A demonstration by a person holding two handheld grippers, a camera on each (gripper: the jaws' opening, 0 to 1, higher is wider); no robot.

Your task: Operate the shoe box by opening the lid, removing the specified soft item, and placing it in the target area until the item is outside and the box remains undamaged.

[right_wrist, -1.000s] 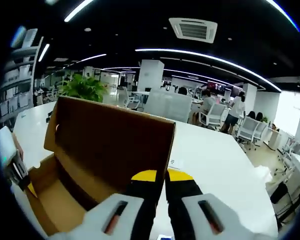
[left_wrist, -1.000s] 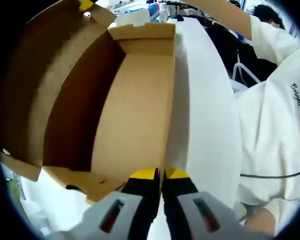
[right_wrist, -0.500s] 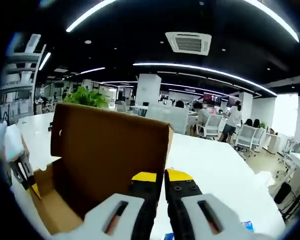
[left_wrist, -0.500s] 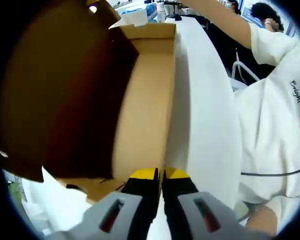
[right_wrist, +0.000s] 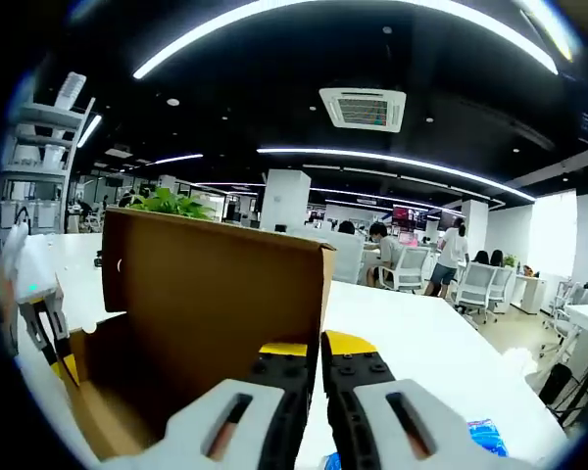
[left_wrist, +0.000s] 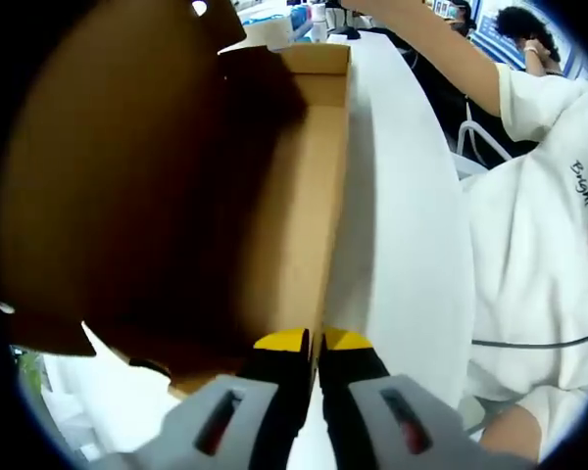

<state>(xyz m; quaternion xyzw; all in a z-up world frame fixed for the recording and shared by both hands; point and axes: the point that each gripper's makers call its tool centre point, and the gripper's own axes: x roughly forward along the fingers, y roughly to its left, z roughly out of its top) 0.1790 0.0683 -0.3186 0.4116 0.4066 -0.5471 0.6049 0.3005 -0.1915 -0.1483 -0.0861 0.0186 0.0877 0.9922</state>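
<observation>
The brown cardboard shoe box (left_wrist: 304,196) lies on a white table (left_wrist: 402,235). Its lid (left_wrist: 108,186) leans over the inside and hides most of it. My left gripper (left_wrist: 314,341) is shut at the near end of the box's right wall, whose edge runs in between the yellow tips. In the right gripper view the lid (right_wrist: 216,294) stands as a brown panel. My right gripper (right_wrist: 309,348) is shut on its right edge. The left gripper (right_wrist: 49,338) shows at the box's far left corner. A blue and white soft packet (right_wrist: 485,434) lies on the table at the lower right.
A person in a white shirt (left_wrist: 539,255) stands close by the table's right side, one arm (left_wrist: 441,54) stretched over the box's far end. Bottles and clutter (left_wrist: 309,15) sit beyond the box. Office desks, chairs and seated people (right_wrist: 441,264) fill the room behind.
The lid has swung further over the box, and the floor that showed a second ago is now covered. The right gripper view has tilted up towards the ceiling. The left gripper has stayed put.
</observation>
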